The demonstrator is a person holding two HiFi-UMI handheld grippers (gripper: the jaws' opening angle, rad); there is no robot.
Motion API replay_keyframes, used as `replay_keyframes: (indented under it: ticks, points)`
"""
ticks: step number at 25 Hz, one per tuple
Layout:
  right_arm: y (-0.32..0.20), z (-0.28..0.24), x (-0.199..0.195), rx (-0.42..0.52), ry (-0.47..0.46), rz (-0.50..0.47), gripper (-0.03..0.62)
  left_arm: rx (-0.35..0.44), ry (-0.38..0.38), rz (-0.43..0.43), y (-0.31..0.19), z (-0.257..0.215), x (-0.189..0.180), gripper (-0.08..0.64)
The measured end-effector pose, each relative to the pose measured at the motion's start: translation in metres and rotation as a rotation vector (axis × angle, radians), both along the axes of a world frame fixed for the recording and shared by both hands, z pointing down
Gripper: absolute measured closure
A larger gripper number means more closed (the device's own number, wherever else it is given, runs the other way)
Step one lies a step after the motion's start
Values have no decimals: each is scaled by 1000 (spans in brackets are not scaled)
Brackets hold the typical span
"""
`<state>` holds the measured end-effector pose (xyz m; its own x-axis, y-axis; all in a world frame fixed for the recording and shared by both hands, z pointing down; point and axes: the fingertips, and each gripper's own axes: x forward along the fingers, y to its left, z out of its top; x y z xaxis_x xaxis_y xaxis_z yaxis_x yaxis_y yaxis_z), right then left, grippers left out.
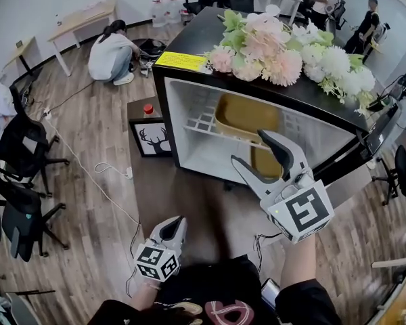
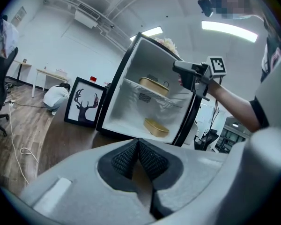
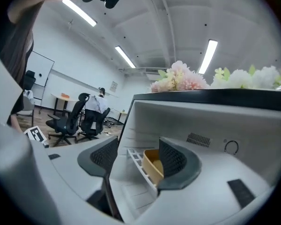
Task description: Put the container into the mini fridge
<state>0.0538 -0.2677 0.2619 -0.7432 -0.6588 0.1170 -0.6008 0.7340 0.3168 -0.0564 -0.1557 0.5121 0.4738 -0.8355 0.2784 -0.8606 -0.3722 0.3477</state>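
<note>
The black mini fridge [image 1: 189, 124] stands open, white inside. A tan container [image 1: 247, 117] rests on its wire shelf, and a second tan container [image 1: 264, 162] lies on the fridge floor below. My right gripper [image 1: 252, 149] hovers just outside the opening, open, nothing between its fingers. In the right gripper view the open right gripper [image 3: 138, 156] frames the shelf edge and the upper container [image 3: 154, 165]. My left gripper [image 1: 170, 230] hangs low and near my body, shut and empty. The left gripper view shows its pads [image 2: 150, 159] touching, with the fridge [image 2: 131, 93], both containers [image 2: 153, 84] [image 2: 156, 127] and the right gripper [image 2: 187, 75] beyond.
Pink and white flowers [image 1: 284, 49] lie on the fridge top. The fridge door [image 1: 379, 135] swings out at the right. A framed deer picture [image 1: 152, 139] and a red-capped bottle [image 1: 148, 110] stand left of the fridge. A person [image 1: 111, 53] crouches behind; office chairs [image 1: 20, 151] at the left.
</note>
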Motion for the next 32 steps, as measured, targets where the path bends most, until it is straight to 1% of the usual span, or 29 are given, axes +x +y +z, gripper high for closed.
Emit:
replay_keyframes:
  ticks: [2,4,8,11,14,17,21,23,29,32]
  points:
    - [5,1,8,-2,-47,50,316,12,-6,-4,1,-2,0,551]
    - [12,3,15,-14,-86,80,314,22,1,12,2,-5,2,551]
    - [28,9,23,-32,-107,120,314,43,9,77,5,-12,13,551]
    - [40,14,25,-59,-146,136,315,74,10,97,7,-22,17,551]
    - [52,24,25,-72,-157,157,322,107,10,114,10,-32,21,551]
    - [65,39,21,-101,-159,160,327,121,7,123,12,-35,22,551]
    - [82,70,16,-132,-136,188,319,134,14,135,16,-40,25,551]
    - [86,77,18,-136,-141,212,302,139,10,141,17,-41,26,551]
    - [93,91,34,-120,-185,348,302,154,13,160,22,-47,30,551]
    - [98,102,38,-120,-220,396,324,164,19,157,23,-50,32,551]
